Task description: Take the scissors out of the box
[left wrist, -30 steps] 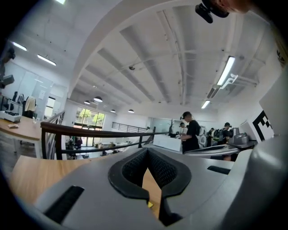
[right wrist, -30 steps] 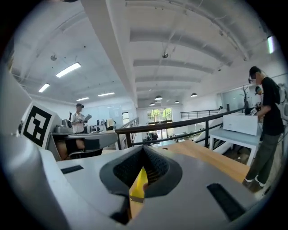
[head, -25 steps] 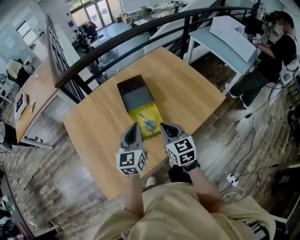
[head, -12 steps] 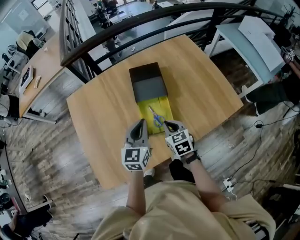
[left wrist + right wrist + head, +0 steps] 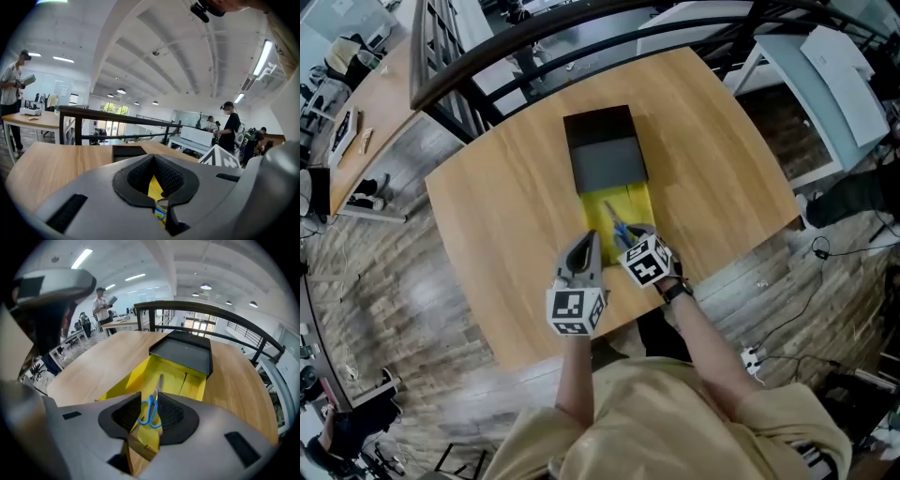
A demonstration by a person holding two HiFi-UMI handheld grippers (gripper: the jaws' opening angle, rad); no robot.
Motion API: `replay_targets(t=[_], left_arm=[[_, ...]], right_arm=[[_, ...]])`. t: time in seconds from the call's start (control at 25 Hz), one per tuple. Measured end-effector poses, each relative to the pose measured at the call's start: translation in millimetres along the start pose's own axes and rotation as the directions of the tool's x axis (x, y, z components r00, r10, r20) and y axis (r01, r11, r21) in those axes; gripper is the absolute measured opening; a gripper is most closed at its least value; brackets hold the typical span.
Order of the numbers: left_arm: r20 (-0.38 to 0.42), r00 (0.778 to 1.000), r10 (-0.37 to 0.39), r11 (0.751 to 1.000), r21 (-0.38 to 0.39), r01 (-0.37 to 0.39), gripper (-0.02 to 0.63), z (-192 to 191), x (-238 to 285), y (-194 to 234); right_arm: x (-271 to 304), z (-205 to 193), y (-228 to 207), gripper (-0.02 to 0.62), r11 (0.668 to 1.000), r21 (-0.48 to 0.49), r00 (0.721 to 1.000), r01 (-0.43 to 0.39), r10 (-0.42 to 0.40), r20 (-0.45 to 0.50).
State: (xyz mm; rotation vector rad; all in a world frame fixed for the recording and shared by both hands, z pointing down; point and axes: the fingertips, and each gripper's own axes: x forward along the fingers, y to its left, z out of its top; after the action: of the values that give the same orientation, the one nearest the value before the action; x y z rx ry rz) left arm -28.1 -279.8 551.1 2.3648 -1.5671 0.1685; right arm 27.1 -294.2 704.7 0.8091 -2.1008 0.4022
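On the wooden table [image 5: 506,216] lies a yellow tray [image 5: 633,202] pulled partway out of a black box sleeve [image 5: 602,150]. Blue-handled scissors [image 5: 616,226] lie flat in the tray, blades toward the sleeve. My right gripper [image 5: 630,240] tilts down over the tray's near end. Its jaws are opening, and the scissors [image 5: 151,411] show through the narrow gap, below and clear of the pads. My left gripper [image 5: 587,238] hangs beside the tray's left wall, tips shut together on nothing. In the left gripper view, a strip of yellow tray [image 5: 154,187] shows behind the left gripper [image 5: 153,157].
A dark metal railing [image 5: 487,66] runs behind the table. A white desk [image 5: 825,75] stands at the right and another wooden desk [image 5: 347,103] at the far left. People stand in the background [image 5: 229,126]. The table's near edge is just under my hands.
Both grippers have come down and forward to the tray's near end. The right gripper has tipped steeply downward, and its jaws have parted from shut. The scissors have not moved.
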Motion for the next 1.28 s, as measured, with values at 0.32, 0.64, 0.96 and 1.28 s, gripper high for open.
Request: replay_targets(t=[0.32, 0.64, 0.96, 1.28], left_arm=[[-0.008, 1.000, -0.007, 0.999, -0.041, 0.006, 0.011, -9, 6, 17], [-0.010, 1.000, 0.009, 0.998, -0.061, -0.010, 0.011, -9, -4, 42], [-0.007, 0.999, 0.036, 0.997, -0.065, -0.036, 0.011, -7, -15, 63], [0.003, 0.999, 0.053, 0.996, -0.074, -0.052, 0.011, -4, -27, 74]], right_arm=[[57, -30, -8, 0.127, 1.000, 0.026, 0.964, -0.010, 0.017, -0.267], [79, -35, -15, 0.132, 0.996, 0.078, 0.933, 0.050, -0.018, -0.360], [82, -37, -17, 0.128, 0.988, 0.112, 0.936, 0.107, -0.062, -0.346], [83, -34, -16, 0.091, 0.985, 0.153, 0.954, 0.078, -0.029, -0.299]])
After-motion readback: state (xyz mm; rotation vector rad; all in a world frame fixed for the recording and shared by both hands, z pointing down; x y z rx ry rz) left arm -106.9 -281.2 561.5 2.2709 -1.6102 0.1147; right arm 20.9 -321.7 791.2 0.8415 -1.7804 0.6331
